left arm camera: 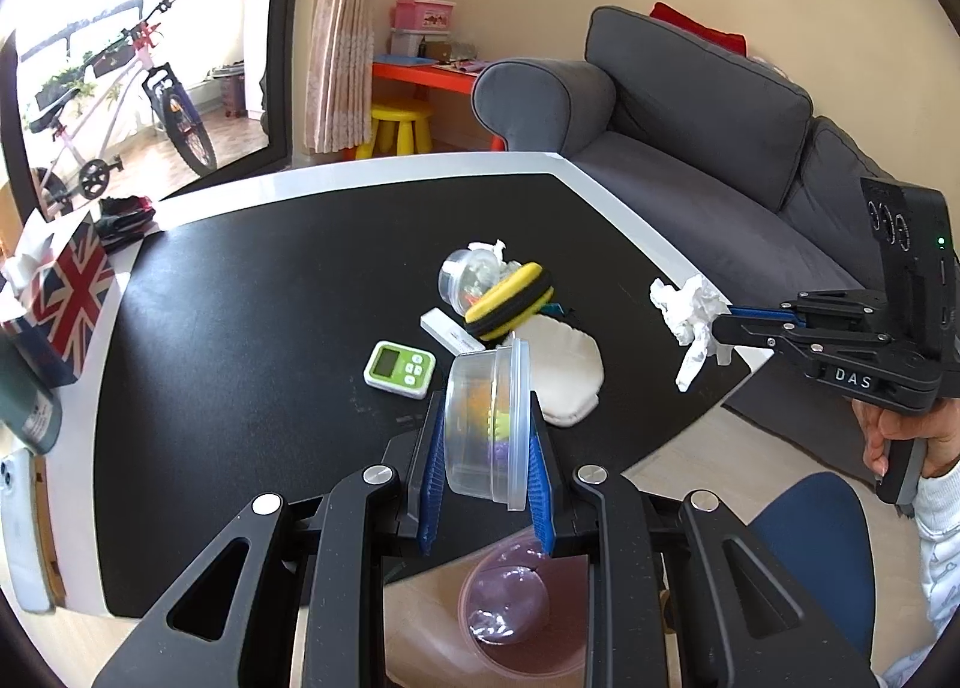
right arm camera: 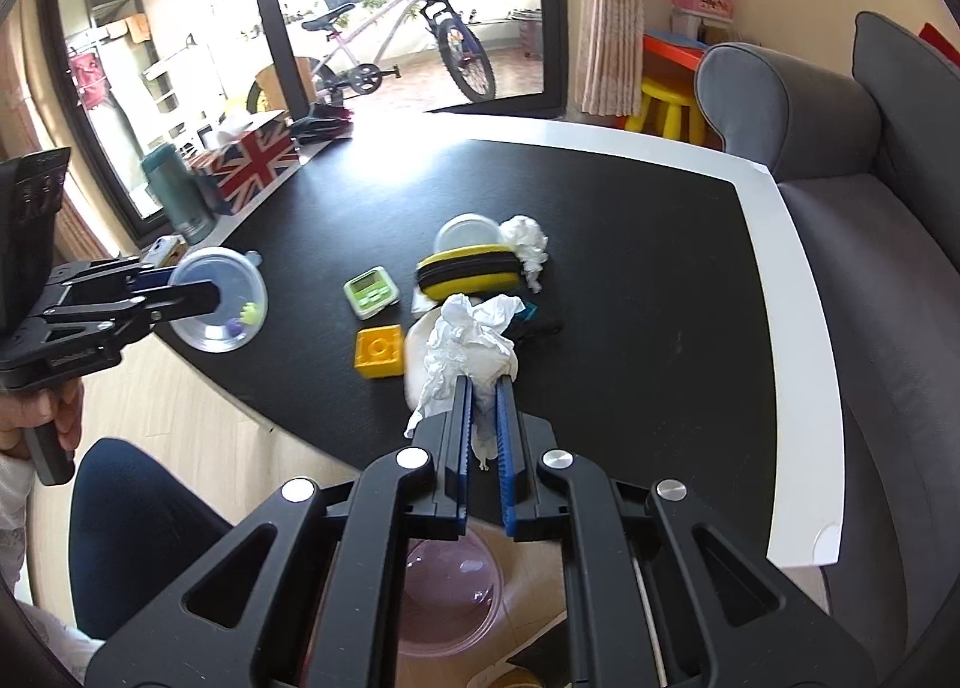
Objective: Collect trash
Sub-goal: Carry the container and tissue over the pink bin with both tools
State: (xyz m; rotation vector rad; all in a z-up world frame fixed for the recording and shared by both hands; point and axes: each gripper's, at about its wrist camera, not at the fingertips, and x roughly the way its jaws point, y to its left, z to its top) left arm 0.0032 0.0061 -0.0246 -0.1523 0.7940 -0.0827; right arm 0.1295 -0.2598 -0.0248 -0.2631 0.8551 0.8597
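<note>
My left gripper (left arm camera: 485, 406) is shut on a clear lidded plastic container (left arm camera: 480, 448) with colourful bits inside, held on its side above the table's near edge. From the right wrist the same container (right arm camera: 219, 298) hangs at the left in that gripper (right arm camera: 198, 292). My right gripper (right arm camera: 483, 406) is shut on a crumpled white tissue (right arm camera: 468, 340), lifted off the black table (right arm camera: 630, 268); it shows in the left wrist view too, as gripper (left arm camera: 723, 328) and tissue (left arm camera: 687, 307). A pinkish translucent bin (left arm camera: 510, 610) (right arm camera: 450, 586) stands on the floor below both grippers.
On the table lie a second tissue (right arm camera: 528, 244), a clear tub (left arm camera: 462, 274), a yellow-and-black case (left arm camera: 510, 298), a green timer (left arm camera: 399, 370), a yellow brick (right arm camera: 378, 351), a white pouch (left arm camera: 567, 370). A flag-patterned tissue box (left arm camera: 66, 292) stands left, a grey sofa (left arm camera: 690, 148) right.
</note>
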